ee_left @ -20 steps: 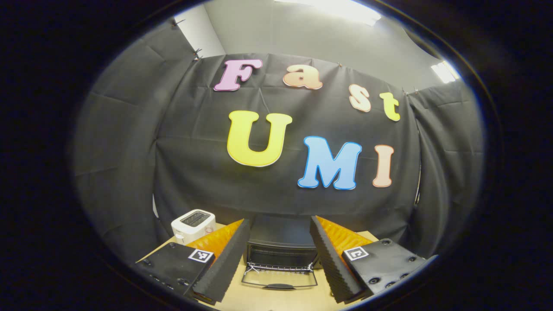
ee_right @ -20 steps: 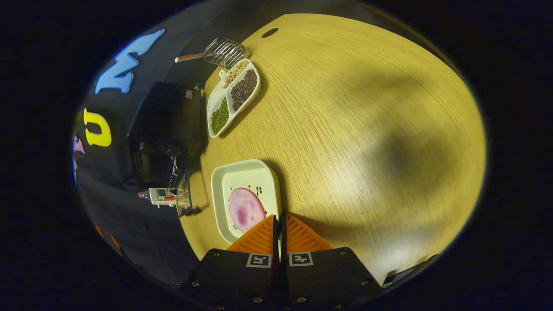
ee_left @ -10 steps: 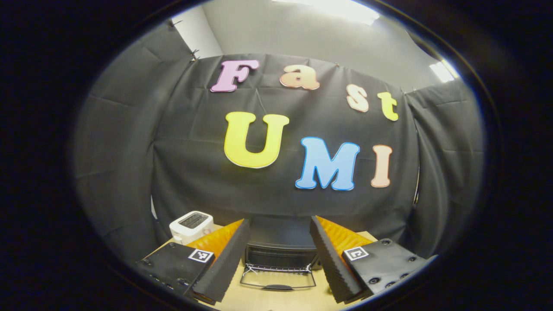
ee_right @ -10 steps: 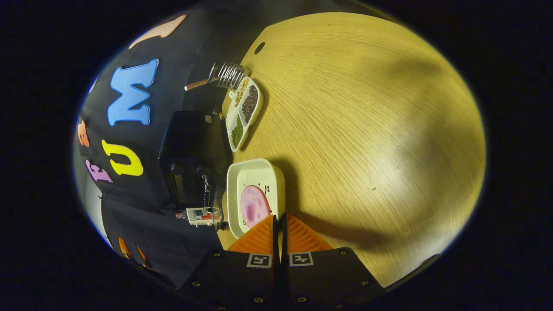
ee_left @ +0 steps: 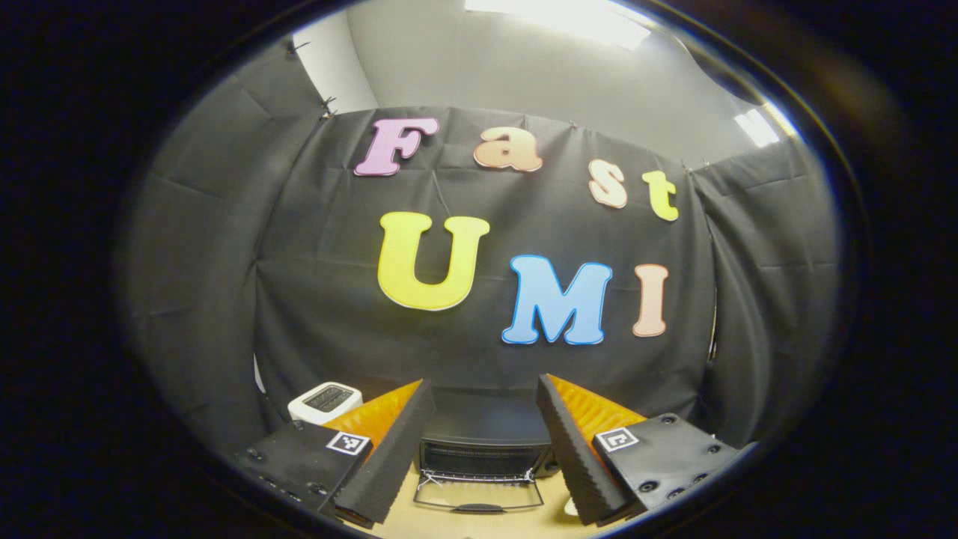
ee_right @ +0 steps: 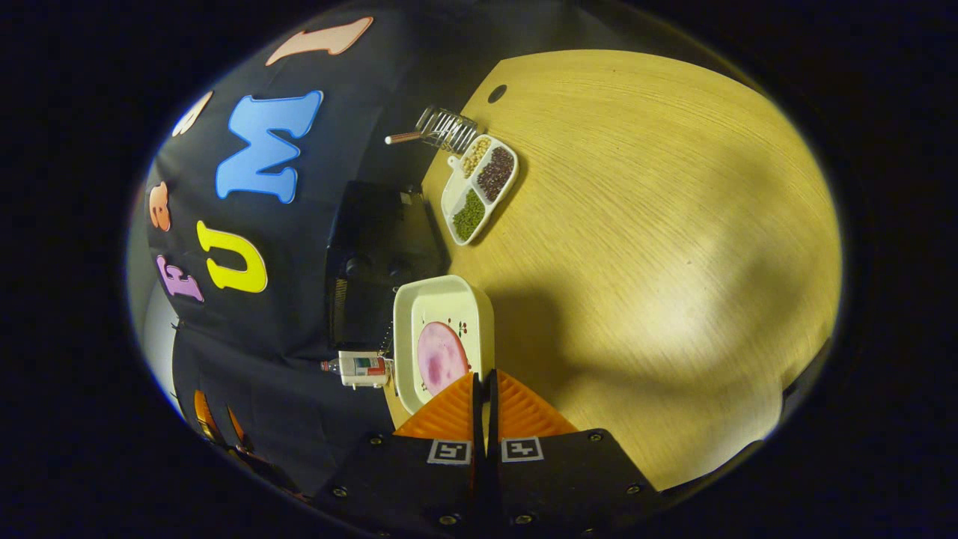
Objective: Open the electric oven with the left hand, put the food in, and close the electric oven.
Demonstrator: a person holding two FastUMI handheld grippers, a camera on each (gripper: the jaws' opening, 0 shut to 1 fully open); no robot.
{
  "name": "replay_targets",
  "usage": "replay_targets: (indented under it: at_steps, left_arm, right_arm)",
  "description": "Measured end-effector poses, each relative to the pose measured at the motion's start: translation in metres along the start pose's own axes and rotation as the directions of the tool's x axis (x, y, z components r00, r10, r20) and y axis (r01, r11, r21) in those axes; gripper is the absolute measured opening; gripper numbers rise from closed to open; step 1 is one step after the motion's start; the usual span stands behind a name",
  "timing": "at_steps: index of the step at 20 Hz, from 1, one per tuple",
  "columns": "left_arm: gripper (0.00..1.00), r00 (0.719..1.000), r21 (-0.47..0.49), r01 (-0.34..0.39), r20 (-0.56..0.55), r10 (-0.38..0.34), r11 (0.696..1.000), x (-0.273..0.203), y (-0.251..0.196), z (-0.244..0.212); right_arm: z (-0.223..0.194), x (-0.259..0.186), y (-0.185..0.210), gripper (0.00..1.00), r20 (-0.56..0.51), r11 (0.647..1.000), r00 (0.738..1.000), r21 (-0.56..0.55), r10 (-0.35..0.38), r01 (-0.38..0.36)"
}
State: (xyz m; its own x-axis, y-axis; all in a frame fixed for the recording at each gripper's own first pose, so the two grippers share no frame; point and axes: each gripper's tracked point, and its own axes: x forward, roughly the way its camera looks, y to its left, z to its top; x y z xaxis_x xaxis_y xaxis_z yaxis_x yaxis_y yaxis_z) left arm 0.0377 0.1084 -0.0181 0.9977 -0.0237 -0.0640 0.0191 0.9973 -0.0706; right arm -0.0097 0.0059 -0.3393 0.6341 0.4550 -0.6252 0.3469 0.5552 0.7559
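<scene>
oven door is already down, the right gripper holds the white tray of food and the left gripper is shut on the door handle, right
Not quite. The left gripper view shows the left gripper open, its fingers spread apart and off the handle. The oven door is down, and the right gripper holds the white tray of food.

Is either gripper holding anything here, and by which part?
The right gripper is shut on the near rim of the white square dish carrying a pink round slice. The left gripper is open, holding nothing.

I can read no text anywhere; the square markers on my tongs carry only a black-and-white pattern.
</scene>
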Motion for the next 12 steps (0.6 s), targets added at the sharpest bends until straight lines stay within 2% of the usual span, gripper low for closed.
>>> replay_targets:
  at_steps: [4, 6, 8, 12]
  left_arm:
    - [0.97, 1.0, 0.016, 0.011, 0.011, -0.011, 1.0, -0.004, 0.015, 0.007]
    - [0.92, 1.0, 0.024, 0.004, 0.007, -0.004, 1.0, -0.005, 0.032, 0.006]
    - [0.96, 1.0, 0.016, 0.007, 0.005, -0.007, 1.0, -0.006, 0.043, 0.006]
    - [0.94, 1.0, -0.006, 0.005, 0.005, -0.005, 1.0, -0.014, 0.07, 0.009]
  right_arm:
    - [-0.024, 0.005, 0.035, 0.01, 0.053, 1.0, 0.998, 0.016, -0.019, 0.018]
    - [-0.037, 0.01, 0.049, 0.01, 0.08, 0.999, 0.996, 0.038, -0.037, 0.034]
    - [-0.049, 0.018, 0.064, 0.01, 0.103, 0.996, 0.994, 0.075, -0.045, 0.038]
    - [-0.064, 0.048, 0.083, 0.01, 0.15, 0.985, 0.985, 0.158, -0.089, 0.065]
